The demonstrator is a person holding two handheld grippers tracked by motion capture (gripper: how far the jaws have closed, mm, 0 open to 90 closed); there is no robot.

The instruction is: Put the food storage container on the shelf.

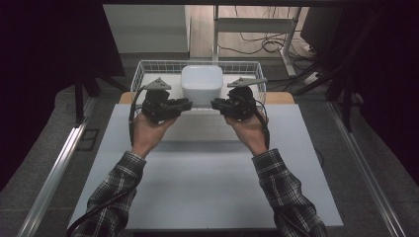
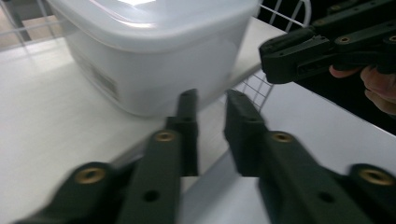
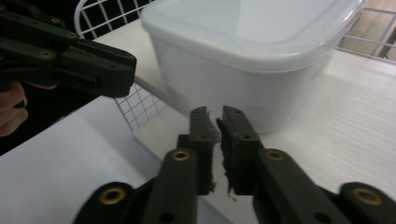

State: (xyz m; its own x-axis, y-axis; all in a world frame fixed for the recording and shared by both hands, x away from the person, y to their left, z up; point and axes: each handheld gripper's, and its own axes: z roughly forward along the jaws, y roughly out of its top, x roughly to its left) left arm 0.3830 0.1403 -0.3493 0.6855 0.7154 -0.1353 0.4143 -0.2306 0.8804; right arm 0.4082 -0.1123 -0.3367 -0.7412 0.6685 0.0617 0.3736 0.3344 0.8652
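- White lidded container [image 1: 201,84] stands inside the wire basket [image 1: 148,66] at the far edge of the grey table top [image 1: 207,182]; it sits just ahead of both jaw pairs, between the two grippers.
- Near rim of the basket runs directly under both sets of jaw tips. Left gripper view: the wire grid wall [image 2: 259,88] shows just beyond the right-hand jaw, with the basket's white floor beyond the left one.
- Open room: bare table top behind the jaws towards the person; white basket floor free on either side of the container.
- Left gripper [image 1: 184,102]: jaws nearly together, a narrow gap between them, nothing held. Tips stop short of the container's wall; contact not seen.
- Right gripper [image 1: 216,103]: jaws almost shut, only a slit left, empty. Inner pad [image 3: 212,154] looks frayed. Tips close to the container's lower wall, apart from it.
- Grippers face each other across the container's near side, well apart from one another.
- Container: translucent white, rounded corners, lid [image 3: 261,28] seated flat with a lip overhanging the wall; upright. Faint label patch on one side in the left gripper view, unreadable.
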